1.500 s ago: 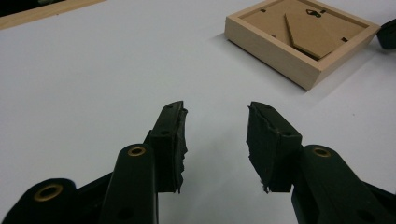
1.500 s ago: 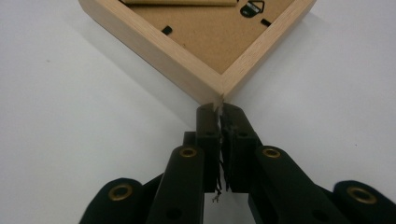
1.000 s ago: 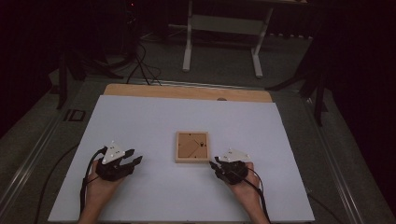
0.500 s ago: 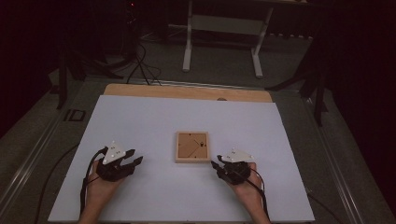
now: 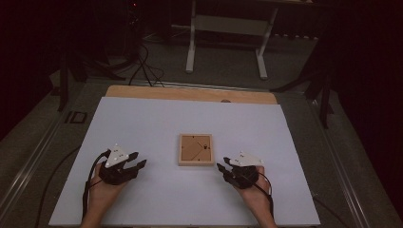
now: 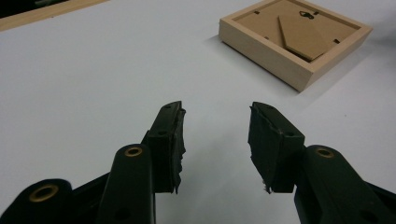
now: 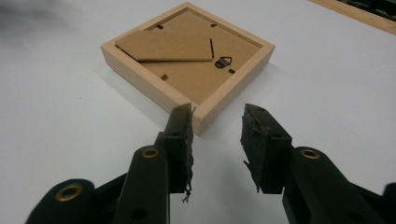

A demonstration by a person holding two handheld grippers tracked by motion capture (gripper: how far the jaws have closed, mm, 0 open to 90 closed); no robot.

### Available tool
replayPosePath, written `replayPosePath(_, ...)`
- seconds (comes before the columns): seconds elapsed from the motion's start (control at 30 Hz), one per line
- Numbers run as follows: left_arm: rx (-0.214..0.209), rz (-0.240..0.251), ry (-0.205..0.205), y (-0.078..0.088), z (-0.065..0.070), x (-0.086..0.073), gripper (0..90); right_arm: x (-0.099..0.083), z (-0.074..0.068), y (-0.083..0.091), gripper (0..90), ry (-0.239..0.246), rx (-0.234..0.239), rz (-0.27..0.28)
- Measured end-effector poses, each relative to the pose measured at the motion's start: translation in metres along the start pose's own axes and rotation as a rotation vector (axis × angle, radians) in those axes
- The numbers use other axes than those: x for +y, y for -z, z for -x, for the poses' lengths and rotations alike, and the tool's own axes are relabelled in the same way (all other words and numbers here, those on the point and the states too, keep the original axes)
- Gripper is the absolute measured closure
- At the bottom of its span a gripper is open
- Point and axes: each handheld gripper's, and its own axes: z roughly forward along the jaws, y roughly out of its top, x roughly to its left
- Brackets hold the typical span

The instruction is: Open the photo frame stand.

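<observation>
The white table [image 5: 157, 118] spreads wide in front of me, a strip of bare wood along its far edge. Near its middle, slightly toward me, lies the wooden picture frame [image 5: 196, 149] — face down, its brown backing board and small black hanger up. It is square, so no side is the long one; what matters is which corner faces which hand.

My left gripper [image 5: 134, 161] rests on the table well apart from the frame, which lies off to its right and ahead; in the left gripper view the frame [image 6: 295, 38] sits far beyond the jaws, which stand open on nothing.

My right gripper [image 5: 224, 166] is the nearer one — the frame lies just ahead and to its left. In the right gripper view the frame's near corner [image 7: 201, 116] points almost between my jaws, just beside the left one. These jaws have just been opening, and nothing is between them yet. I judge the right hand is placed to take that corner.
</observation>
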Motion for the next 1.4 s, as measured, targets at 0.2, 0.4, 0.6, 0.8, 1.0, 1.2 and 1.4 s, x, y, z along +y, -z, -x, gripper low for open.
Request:
replayPosePath(0.2, -0.020, 0.019, 0.016, 0.002, 0.001, 0.004, 55.1, -0.002, 0.003, 0.006, 62.2, -0.003, 0.003, 0.014)
replayPosePath(0.4, -0.025, 0.030, 0.013, 0.005, 0.003, 0.008, 55.1, -0.006, 0.003, 0.006, 62.3, -0.012, -0.001, 0.033)
replayPosePath(0.6, -0.024, 0.033, 0.009, 0.004, 0.009, 0.012, 55.1, -0.007, 0.002, 0.002, 62.3, -0.015, -0.003, 0.041)
replayPosePath(0.8, -0.032, 0.036, -0.018, 0.001, 0.018, 0.020, 54.8, -0.008, 0.003, 0.000, 62.2, -0.022, -0.002, 0.039)
replayPosePath(1.0, -0.041, 0.036, -0.035, -0.004, 0.024, 0.026, 54.8, -0.009, 0.003, 0.000, 62.5, -0.025, -0.005, 0.043)
replayPosePath(1.2, -0.057, 0.045, -0.045, -0.008, 0.030, 0.033, 55.2, -0.009, 0.003, 0.000, 65.8, -0.020, -0.004, 0.048)
replayPosePath(1.4, -0.072, 0.042, -0.058, -0.016, 0.035, 0.039, 56.0, -0.009, 0.002, -0.001, 70.9, -0.015, 0.000, 0.050)
